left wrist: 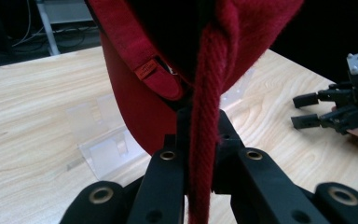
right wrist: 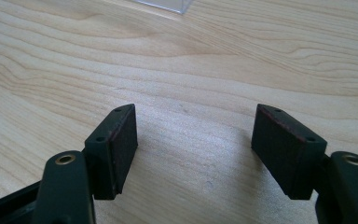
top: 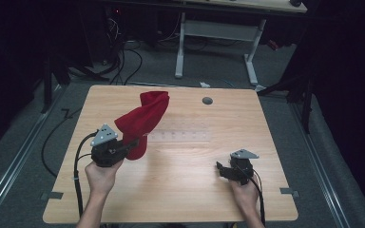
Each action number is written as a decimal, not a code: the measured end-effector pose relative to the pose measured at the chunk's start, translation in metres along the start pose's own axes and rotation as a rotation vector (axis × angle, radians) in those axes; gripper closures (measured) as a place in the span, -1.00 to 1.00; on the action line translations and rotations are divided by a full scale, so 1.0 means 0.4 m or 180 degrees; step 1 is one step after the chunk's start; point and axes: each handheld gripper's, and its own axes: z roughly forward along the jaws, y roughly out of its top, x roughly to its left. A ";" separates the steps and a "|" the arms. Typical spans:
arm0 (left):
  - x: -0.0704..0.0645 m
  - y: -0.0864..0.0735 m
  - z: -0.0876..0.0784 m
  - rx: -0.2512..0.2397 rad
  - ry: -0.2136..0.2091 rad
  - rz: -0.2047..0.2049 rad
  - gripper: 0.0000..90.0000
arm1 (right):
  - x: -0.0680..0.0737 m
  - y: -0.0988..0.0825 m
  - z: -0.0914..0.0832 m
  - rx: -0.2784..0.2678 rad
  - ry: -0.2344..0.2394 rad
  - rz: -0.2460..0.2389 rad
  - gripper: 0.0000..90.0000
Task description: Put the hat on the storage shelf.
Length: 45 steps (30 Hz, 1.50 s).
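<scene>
Left hand-held gripper [top: 132, 143] is clamped on the edge of a red knit hat [top: 145, 118], holding it up off the table [top: 180, 190] at the left-middle. Right hand-held gripper [top: 220, 170] sits low at the right, jaws wide with nothing between them.

Risk: the grip is on a thin fold only, so the knit may slip out or stretch, and the hanging hat could snag the clear plastic stand [left wrist: 107, 151] beneath.

Light wood table, matte, uncluttered. Dark room, cables on grey floor [top: 209, 61].
</scene>
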 end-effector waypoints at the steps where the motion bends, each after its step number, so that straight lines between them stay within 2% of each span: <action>1: 0.005 0.006 0.007 -0.0013 0.0008 -0.0020 0.89 | 0.000 0.000 0.000 0.0000 0.0000 0.0000 -0.30; 9: 0.015 0.034 0.021 -0.0097 0.0012 -0.0053 0.89 | 0.000 0.000 0.000 -0.0001 0.0000 -0.0001 -0.30; 14: 0.020 0.059 0.030 -0.0145 0.0011 -0.0010 0.89 | 0.000 0.000 0.000 -0.0002 0.0002 -0.0007 -0.30; 25: 0.053 0.098 0.085 -0.0235 0.0008 -0.0050 0.89 | 0.000 0.000 0.000 0.0000 0.0001 -0.0005 -0.31; 30: 0.063 0.101 0.112 -0.0259 0.0045 -0.0014 0.89 | 0.000 0.000 0.000 0.0001 0.0000 -0.0015 -0.31; 31: 0.066 0.098 0.125 -0.0250 0.0070 0.0036 0.89 | 0.001 0.000 0.000 0.0006 -0.0001 -0.0007 -0.31; 36: 0.073 0.089 0.145 -0.0213 0.0123 0.0124 0.89 | 0.001 0.000 0.000 0.0003 0.0002 -0.0021 -0.32; 45: 0.097 0.077 0.173 -0.0221 0.0204 0.0134 0.88 | 0.001 0.000 0.000 0.0003 0.0000 -0.0030 -0.32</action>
